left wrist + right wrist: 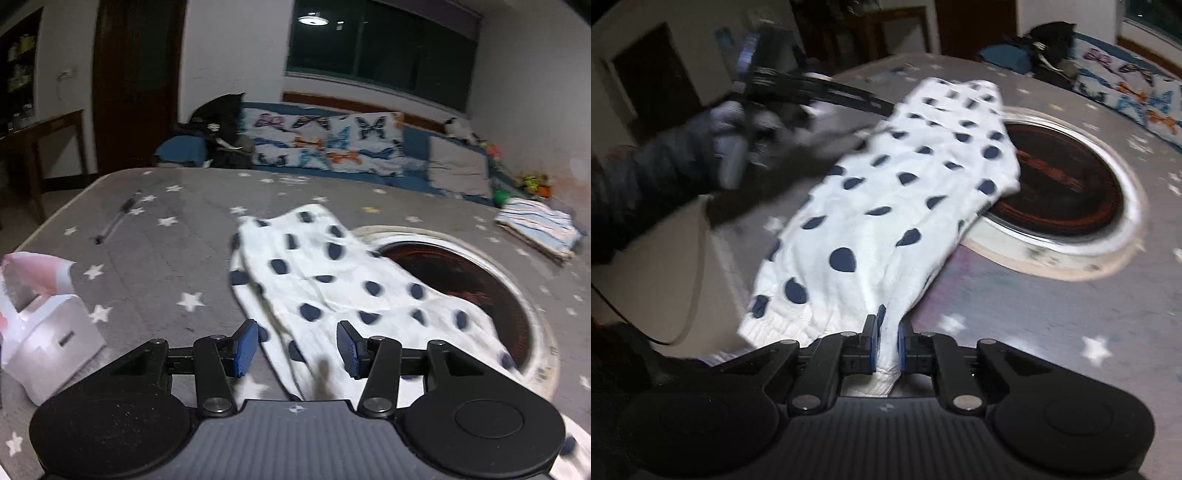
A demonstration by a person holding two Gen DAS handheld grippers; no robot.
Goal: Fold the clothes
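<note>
The spotted garment is spread mid-table, partly over the round inset. A hem fold is pinched by the right gripper; the left gripper is parted, holding nothing. One-sided pulling may drag cloth askew into the inset

Right gripper pinches garment — taut.

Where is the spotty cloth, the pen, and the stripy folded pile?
spotty cloth (325, 273), left wrist view, on its white middle.
pen (117, 218), left wrist view, on the middle of its barrel.
stripy folded pile (535, 225), left wrist view, on its top layer.
</note>
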